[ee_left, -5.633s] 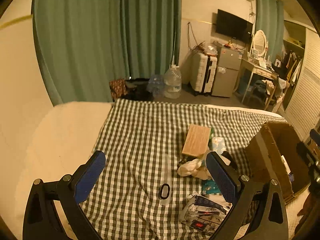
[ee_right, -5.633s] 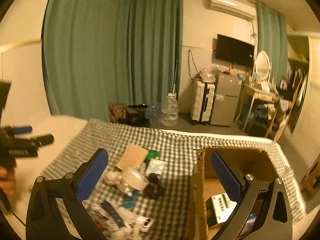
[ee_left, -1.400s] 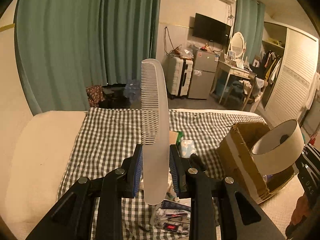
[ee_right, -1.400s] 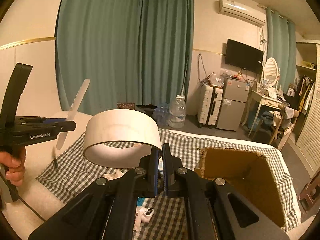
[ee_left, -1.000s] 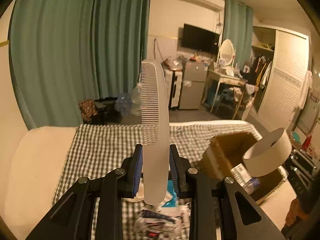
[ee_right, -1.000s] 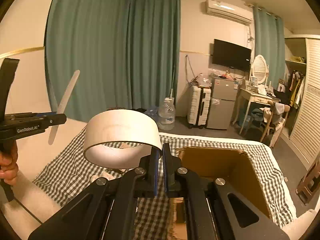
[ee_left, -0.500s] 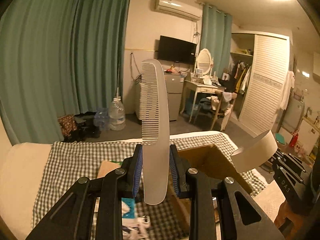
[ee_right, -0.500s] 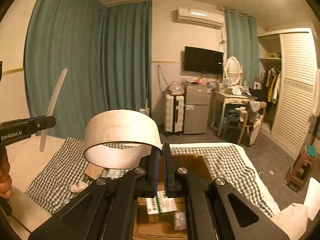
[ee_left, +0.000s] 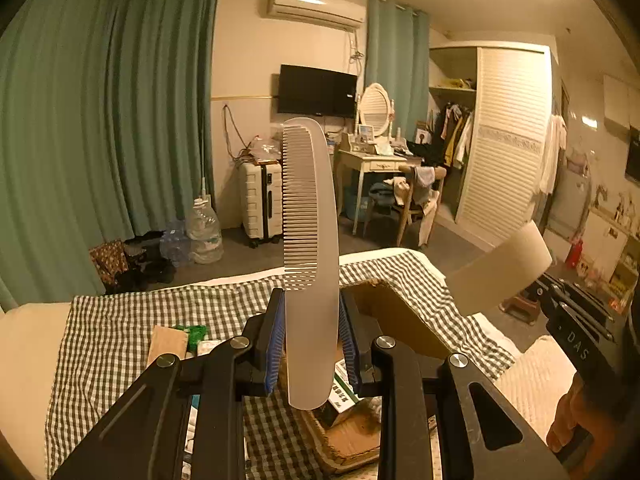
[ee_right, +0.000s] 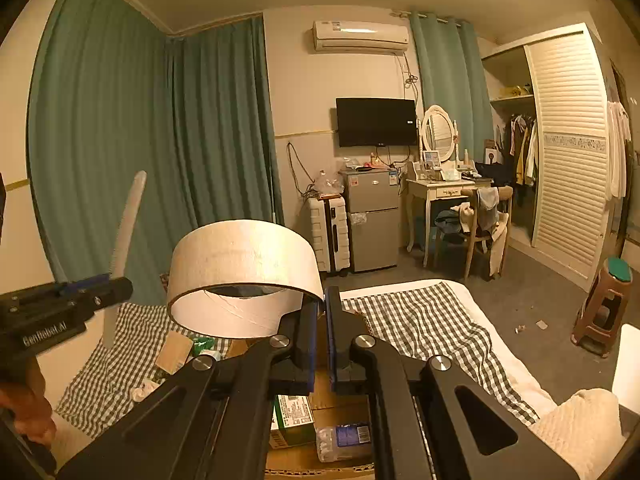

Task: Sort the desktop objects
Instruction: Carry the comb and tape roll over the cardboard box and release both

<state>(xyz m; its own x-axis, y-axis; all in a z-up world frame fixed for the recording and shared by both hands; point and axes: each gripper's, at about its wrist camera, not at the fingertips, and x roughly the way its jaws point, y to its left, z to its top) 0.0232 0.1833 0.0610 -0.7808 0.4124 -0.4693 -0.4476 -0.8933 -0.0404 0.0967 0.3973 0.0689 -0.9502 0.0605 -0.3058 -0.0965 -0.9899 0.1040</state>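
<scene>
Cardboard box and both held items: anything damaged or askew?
The cardboard box has a ragged, torn rim. The tape roll is pinched by one wall, hanging off to the side of the right gripper. The comb stands upright in the left gripper.

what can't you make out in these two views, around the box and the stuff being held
- Cardboard box: right wrist view, most of its inside hidden by the right hand-held gripper.
- Green carton label: print too small.
- Tape roll: left wrist view, only partly visible.
- Comb: hides the room behind it.
</scene>
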